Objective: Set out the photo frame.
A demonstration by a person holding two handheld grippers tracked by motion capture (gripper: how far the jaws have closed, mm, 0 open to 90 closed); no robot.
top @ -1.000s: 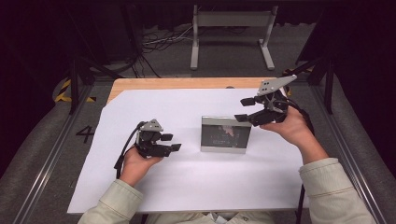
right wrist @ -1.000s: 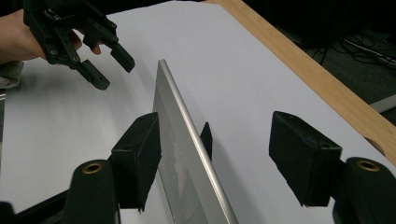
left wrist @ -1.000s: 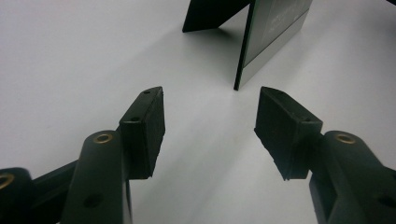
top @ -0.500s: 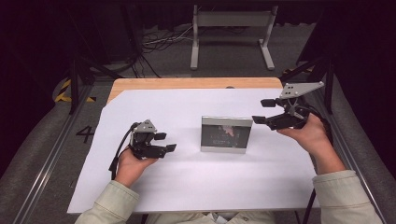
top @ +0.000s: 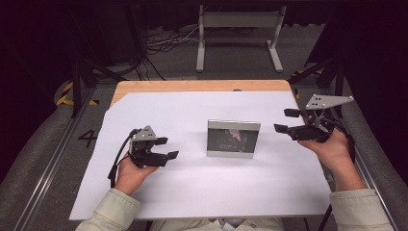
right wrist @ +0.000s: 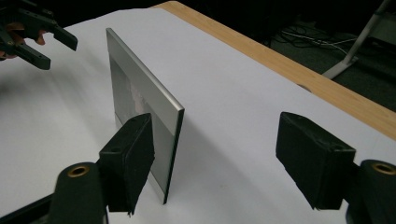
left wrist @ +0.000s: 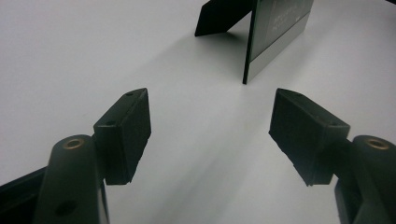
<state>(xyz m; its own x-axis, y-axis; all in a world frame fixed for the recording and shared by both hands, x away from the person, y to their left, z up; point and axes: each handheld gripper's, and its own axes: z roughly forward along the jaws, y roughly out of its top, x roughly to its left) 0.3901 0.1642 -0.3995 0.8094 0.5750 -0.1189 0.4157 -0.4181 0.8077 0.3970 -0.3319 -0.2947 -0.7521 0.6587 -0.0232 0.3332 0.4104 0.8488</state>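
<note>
Since a second ago the right gripper has drawn away from the picture frame toward the right edge of the table, and the left gripper has kept its place while its jaws have just been opening; nothing lies between them. The right gripper's jaws also stand apart and hold nothing, though in the right gripper view the frame's near edge shows just beyond one pad.

Both grippers hover over the white sheet with bare paper on every side. The left one sits toward the sheet's left edge, well short of the front edge; the right one is at the right edge, its grey plate reaching past it. Behind the sheet, a strip of the wooden table runs along the far edge. Nothing on the sheet lies between either gripper and the frame.

The frame stands upright near the middle of the sheet, between the two grippers and apart from both. It has a silvery border around a dark picture, and in the left gripper view a black prop leans out behind it.
</note>
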